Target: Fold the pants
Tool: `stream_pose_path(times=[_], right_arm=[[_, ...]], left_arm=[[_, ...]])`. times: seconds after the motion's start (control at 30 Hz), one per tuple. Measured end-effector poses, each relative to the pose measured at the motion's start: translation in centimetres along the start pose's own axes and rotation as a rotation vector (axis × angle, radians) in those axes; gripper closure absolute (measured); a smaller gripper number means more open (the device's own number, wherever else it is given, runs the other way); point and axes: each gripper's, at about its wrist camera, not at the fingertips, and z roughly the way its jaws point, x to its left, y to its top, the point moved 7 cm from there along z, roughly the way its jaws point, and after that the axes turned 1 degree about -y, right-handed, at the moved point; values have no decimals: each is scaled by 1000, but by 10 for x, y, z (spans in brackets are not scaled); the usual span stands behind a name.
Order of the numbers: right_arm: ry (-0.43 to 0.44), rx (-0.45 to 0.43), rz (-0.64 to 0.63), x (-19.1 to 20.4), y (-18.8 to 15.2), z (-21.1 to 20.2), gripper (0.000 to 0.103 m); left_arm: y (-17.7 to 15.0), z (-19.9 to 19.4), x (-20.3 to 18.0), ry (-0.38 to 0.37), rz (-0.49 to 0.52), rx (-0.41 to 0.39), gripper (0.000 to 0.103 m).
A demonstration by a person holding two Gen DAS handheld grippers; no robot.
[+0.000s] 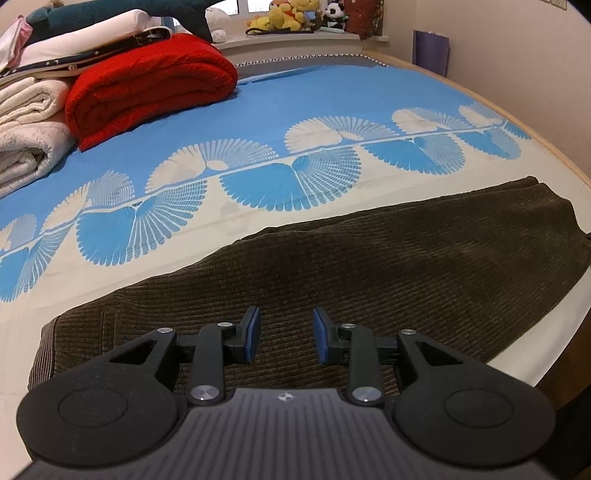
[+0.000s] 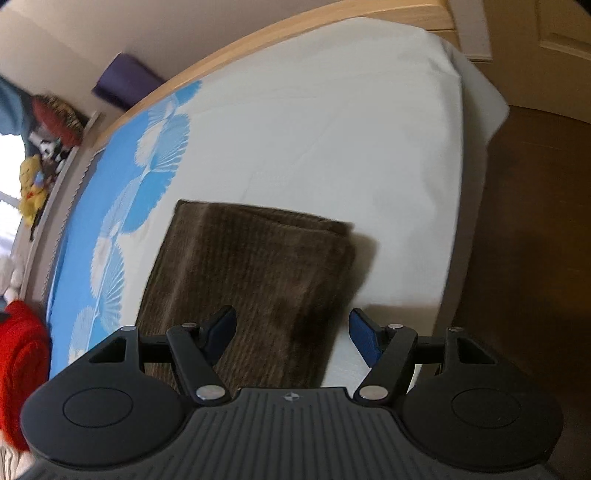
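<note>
At left only, red blanket [image 1: 147, 85] beside pants [image 1: 332, 277]

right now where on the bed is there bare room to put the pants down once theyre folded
Free: the wide blue sheet between the red blanket and the brown pants, and the white stretch beyond the pants' cuff end up to the wooden frame. Crowded: the far left corner, where the red blanket and pale folded bedding are stacked.
</note>
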Motion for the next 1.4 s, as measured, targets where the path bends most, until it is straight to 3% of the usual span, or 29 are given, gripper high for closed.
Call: stream_pose_path(times=[0.2, 0.37, 0.47, 0.53, 0.73, 0.97, 1.2, 1.4], right_arm=[[17, -39, 44, 1, 7, 13, 32], [7, -80, 30, 7, 14, 23, 42], [-17, -101, 28, 8, 15, 26, 55], [-31, -108, 48, 6, 15, 27, 74], [-53, -119, 38, 8, 14, 27, 82], [27, -195, -6, 26, 14, 1, 86], [56, -248, -103, 52, 7, -26, 87], [70, -274, -142, 67, 6, -45, 87]], left_arm=[[-1, 1, -3, 10, 18, 0, 69], [-3, 5, -5, 24, 50, 2, 69], [-3, 8, -2, 35, 43, 7, 69], [-3, 10, 0, 39, 35, 12, 69], [0, 4, 3, 39, 25, -8, 69], [0, -5, 11, 21, -7, -23, 69], [-5, -6, 29, -29, -136, 10, 69], [-3, -12, 31, -35, -155, -2, 69]])
